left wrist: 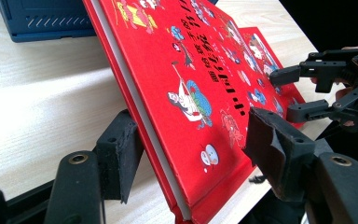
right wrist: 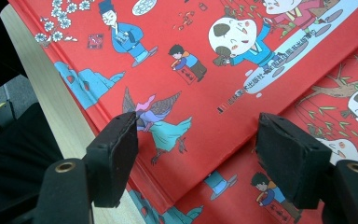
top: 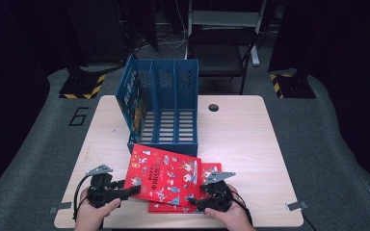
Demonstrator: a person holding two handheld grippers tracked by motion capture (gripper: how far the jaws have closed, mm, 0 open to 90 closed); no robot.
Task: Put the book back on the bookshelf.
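A red picture book (top: 166,175) lies tilted over a second red book (top: 212,168) near the table's front edge. My left gripper (top: 134,190) is open, its jaws straddling the top book's (left wrist: 191,70) left corner; one jaw sits under the raised edge, the other over the cover. My right gripper (top: 195,204) is open at the books' front right. In its own view it (right wrist: 196,140) hovers where the top book (right wrist: 191,56) overlaps the lower book (right wrist: 335,107). It (left wrist: 289,91) also shows in the left gripper view, beside the lower book (left wrist: 261,46).
A blue three-slot file organizer (top: 173,110) stands behind the books, with a blue patterned book (top: 134,98) leaning in its left slot. The wooden table (top: 241,139) has bare room to the right. A chair (top: 221,48) stands beyond the far edge.
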